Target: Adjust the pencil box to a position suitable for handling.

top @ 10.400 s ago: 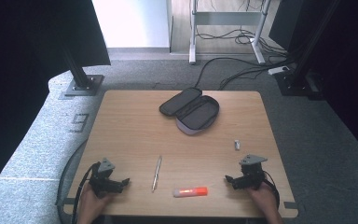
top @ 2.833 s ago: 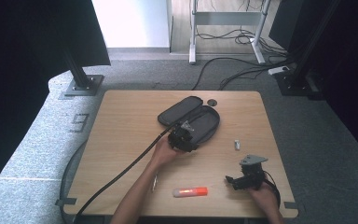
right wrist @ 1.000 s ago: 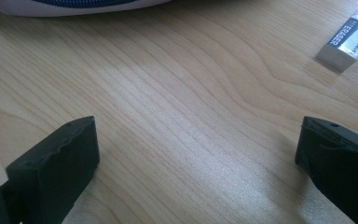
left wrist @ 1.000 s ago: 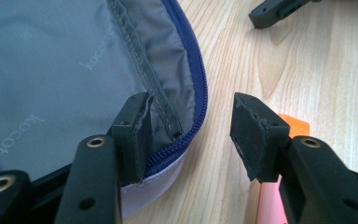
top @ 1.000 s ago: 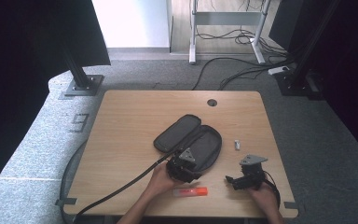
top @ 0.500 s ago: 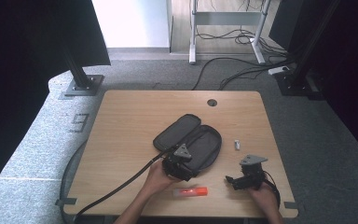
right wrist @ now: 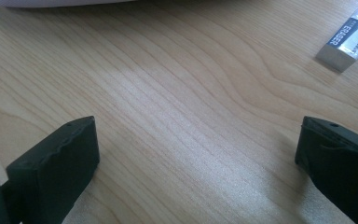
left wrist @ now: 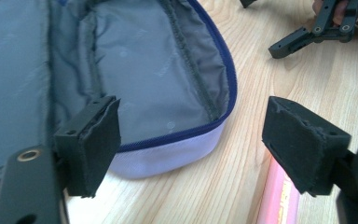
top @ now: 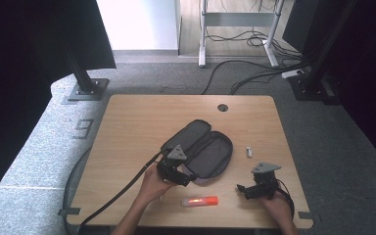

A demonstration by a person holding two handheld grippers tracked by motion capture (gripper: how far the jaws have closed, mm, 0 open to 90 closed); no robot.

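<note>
Left gripper [left wrist: 191, 140] gapes at the open pencil case's [top: 205, 152] near rim, grasping nothing

The eraser [right wrist: 349, 39] reads "ERASER" on its sleeve; its smaller print is too fine to make out. The left gripper's jaws have just been opening, and the case's blue-zipped edge [left wrist: 177, 137] sits between them untouched, its far end cut off. The case lies mid-table [top: 127, 127]. An orange marker [top: 199, 201] shows no readable label. The right gripper [right wrist: 196, 158] rests wide open on bare wood
</note>
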